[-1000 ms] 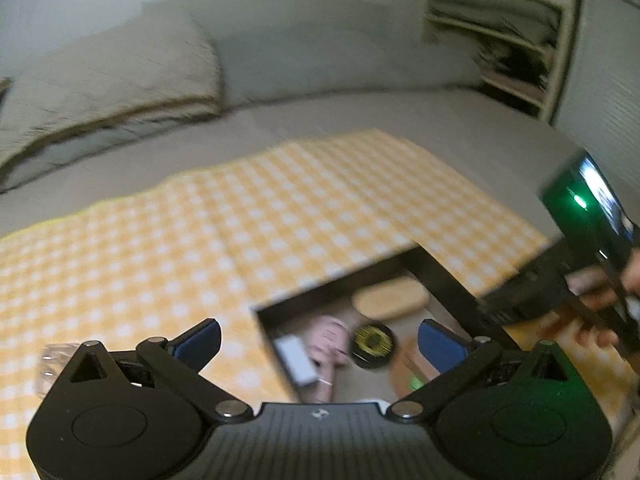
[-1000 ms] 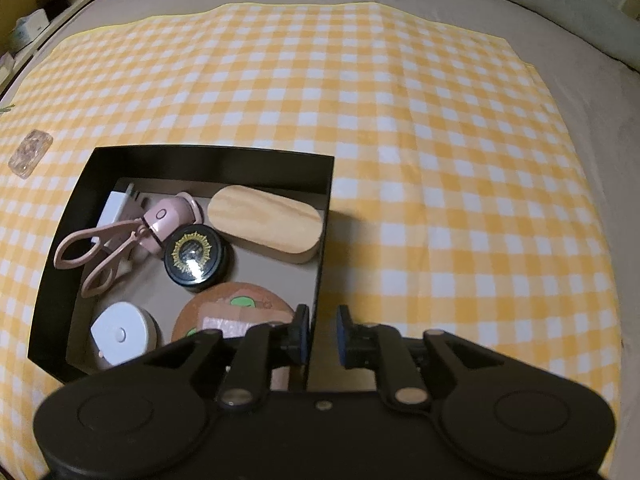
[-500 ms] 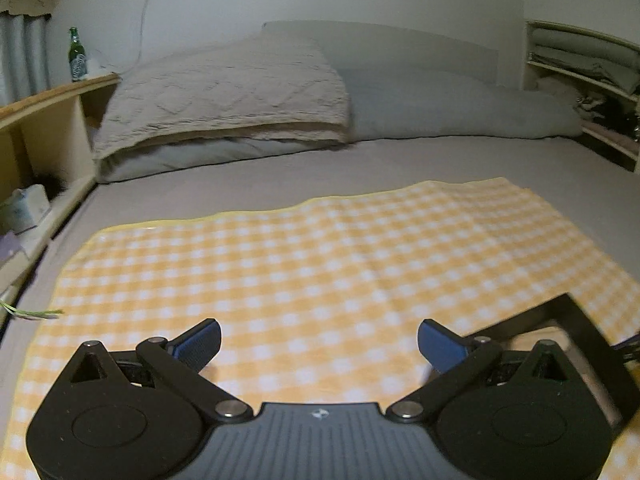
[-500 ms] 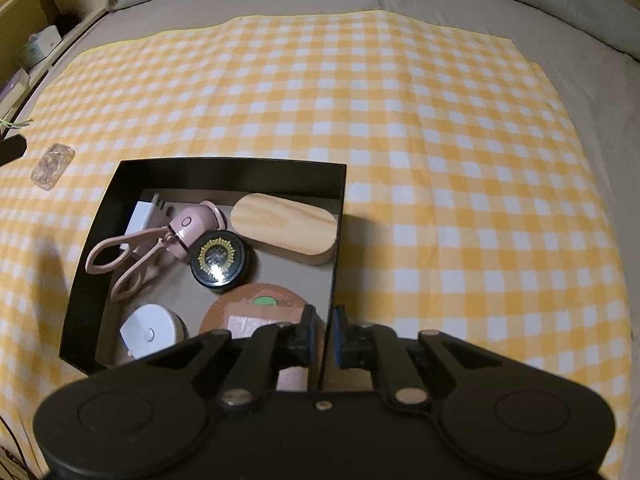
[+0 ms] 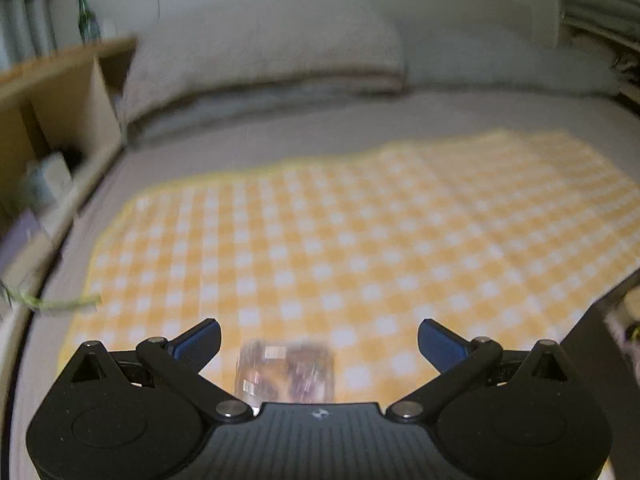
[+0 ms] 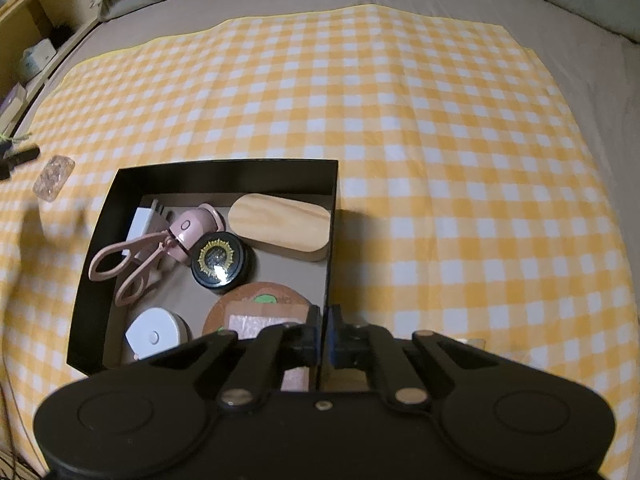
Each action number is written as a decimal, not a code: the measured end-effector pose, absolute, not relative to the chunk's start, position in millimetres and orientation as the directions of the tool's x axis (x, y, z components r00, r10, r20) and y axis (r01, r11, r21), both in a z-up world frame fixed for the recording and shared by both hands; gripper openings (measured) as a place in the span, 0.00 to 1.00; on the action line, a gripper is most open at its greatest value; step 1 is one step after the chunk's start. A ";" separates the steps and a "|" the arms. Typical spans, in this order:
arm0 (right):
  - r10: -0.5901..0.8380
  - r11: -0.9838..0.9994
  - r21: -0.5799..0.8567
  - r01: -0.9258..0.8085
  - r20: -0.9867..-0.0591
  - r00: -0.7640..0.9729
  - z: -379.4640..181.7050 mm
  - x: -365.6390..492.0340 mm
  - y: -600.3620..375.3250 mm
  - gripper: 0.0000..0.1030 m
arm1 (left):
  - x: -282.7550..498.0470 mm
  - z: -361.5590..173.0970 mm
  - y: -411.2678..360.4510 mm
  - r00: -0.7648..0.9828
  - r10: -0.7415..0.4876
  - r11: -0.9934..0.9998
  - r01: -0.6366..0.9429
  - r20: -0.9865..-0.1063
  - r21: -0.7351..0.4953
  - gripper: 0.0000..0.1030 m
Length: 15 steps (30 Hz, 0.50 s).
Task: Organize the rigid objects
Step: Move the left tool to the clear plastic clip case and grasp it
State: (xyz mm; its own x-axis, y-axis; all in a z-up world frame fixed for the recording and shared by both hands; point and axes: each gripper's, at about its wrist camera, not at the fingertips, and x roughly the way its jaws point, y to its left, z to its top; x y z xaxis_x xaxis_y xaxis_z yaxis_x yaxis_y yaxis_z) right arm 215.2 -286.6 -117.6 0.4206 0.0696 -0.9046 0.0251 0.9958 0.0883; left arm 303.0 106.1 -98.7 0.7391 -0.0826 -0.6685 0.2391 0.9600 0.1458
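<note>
One thing is left outside the black box [image 6: 224, 168] — a small clear plastic case [image 6: 55, 172] lying flat on the yellow checked cloth [image 6: 400, 140] spread over the bed, just beyond the box's left wall. It looks light, stiff and glossy, so I would expect it to skid on the cloth or slip between pads; the safer hold is probably across its two long edges, low, rather than on the flat faces. The left gripper [image 5: 319, 340] hangs over it with its jaws spread wide and nothing between them. The right gripper [image 6: 323, 322] has just been closing, and its jaws are now pressed onto the box's thin right wall — a hold that should steady the light box. The left wrist view shows the case [image 5: 286, 372] close up but blurred, right below the gripper, with only a dark corner of the box at its right edge. The right wrist view alone shows the box's contents: a pink eyelash curler [image 6: 132, 254], a wooden oval piece [image 6: 282, 226], a black round jar [image 6: 219, 262] and a white round case [image 6: 154, 332].
</note>
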 end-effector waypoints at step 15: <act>0.086 0.993 0.110 0.034 -0.906 0.415 -108.2 218.7 -307.0 0.04 | 343.2 -158.1 122.5 0.556 -0.029 0.938 0.302 -0.830 0.169 0.95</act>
